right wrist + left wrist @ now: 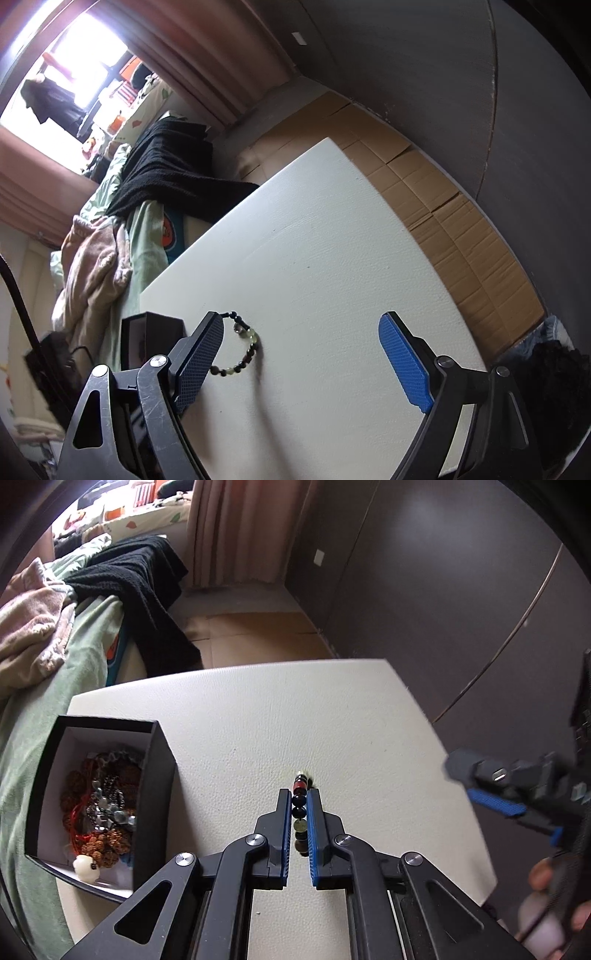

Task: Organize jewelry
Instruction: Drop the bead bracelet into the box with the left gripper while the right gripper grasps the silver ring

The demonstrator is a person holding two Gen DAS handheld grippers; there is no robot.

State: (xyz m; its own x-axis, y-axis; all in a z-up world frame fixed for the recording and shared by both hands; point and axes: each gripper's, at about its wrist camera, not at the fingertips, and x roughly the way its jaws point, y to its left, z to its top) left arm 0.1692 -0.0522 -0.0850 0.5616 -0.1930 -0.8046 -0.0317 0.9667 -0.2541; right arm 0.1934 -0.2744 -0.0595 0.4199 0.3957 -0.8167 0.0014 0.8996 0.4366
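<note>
My left claw [298, 814] is clamped on the beaded bracelet [300, 814]; my right claw [303, 363] is spread apart above the table [314, 258].

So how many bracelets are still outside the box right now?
1. A beaded bracelet is pinched between the left gripper fingers above the white table. The rest lie tangled in the black box; anything behind the grippers could be hidden.

Left tool [298, 800] pinched, right tool [301, 338] agape.

Both tools, left tool [298, 805] and right tool [306, 354], have black linkage arms, silver pivot screws and blue ribbed fingers [404, 365]; the right one's arms look scuffed.
</note>
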